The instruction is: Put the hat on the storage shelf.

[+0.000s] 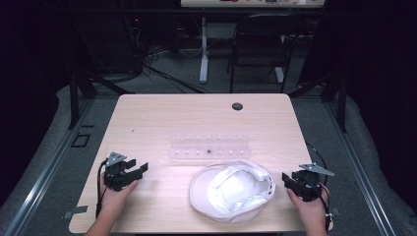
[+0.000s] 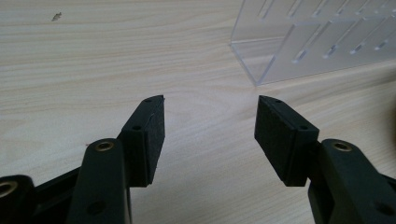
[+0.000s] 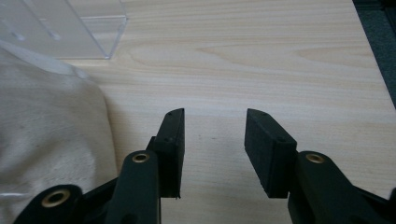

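Note:
A white cap (image 1: 232,191) lies upside down near the table's front edge, its inside facing up. Behind it stands a clear acrylic rack (image 1: 211,147) with a row of slots. My left gripper (image 1: 139,172) rests at the front left of the table, open and empty; in the left gripper view the rack's corner (image 2: 261,65) sits ahead and to the right of its fingertips (image 2: 211,100). My right gripper (image 1: 285,179) is open just right of the cap. The cap's cloth (image 3: 46,121) lies left of its empty jaws (image 3: 215,112), near the rack's end (image 3: 93,32).
The light wooden table (image 1: 162,118) has a round cable hole (image 1: 237,106) near its back edge. A dark chair (image 1: 260,44) and a white desk leg (image 1: 203,49) stand beyond the table. The table's right edge (image 3: 373,60) runs close to my right gripper.

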`<state>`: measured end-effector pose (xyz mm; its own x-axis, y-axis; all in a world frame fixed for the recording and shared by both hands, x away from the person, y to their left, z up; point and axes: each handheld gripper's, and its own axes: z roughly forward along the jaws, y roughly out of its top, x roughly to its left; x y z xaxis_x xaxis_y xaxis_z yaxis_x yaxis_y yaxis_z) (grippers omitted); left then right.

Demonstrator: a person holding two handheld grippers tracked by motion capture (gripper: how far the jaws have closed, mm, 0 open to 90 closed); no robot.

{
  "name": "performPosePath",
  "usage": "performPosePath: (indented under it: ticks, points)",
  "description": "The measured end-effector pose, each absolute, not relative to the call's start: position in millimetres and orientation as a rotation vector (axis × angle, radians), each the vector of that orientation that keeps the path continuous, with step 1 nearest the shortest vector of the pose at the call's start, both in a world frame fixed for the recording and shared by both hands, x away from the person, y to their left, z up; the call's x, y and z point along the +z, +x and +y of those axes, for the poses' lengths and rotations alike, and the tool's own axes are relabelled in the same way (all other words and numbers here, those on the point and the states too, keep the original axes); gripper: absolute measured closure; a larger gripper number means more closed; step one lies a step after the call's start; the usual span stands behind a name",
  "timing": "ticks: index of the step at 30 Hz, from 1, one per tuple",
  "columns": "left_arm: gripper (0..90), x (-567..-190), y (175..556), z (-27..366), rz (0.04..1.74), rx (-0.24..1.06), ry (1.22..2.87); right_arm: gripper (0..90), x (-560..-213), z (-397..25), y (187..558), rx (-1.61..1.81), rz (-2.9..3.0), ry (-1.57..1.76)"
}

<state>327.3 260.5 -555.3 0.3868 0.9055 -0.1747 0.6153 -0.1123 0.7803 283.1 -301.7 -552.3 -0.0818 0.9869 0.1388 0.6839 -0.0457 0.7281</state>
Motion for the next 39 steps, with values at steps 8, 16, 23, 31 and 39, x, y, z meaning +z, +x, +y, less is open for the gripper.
performPosePath:
  ticks: [8,16,23,31,39]
  points:
    - [45.2,-556.9,327.4,258.2,1.315,0.46,1.817,53.6,-547.3,-300.0,280.2,0.97,1.781,1.782]
    - [40.0,-550.3,324.8,256.7,1.342,0.509,1.849,46.7,-535.0,-293.4,280.3,0.906,1.829,1.818]
    - [42.0,-549.9,324.8,255.8,1.339,0.484,1.85,44.6,-520.7,-292.9,287.2,0.872,1.89,1.887]
    - [42.5,-550.7,319.0,251.0,1.317,0.47,1.873,49.4,-497.6,-295.7,292.4,0.882,1.991,1.984]
    - [42.4,-549.9,316.1,245.7,1.302,0.484,1.882,50.0,-480.0,-296.7,291.5,0.915,2.025,2.05]
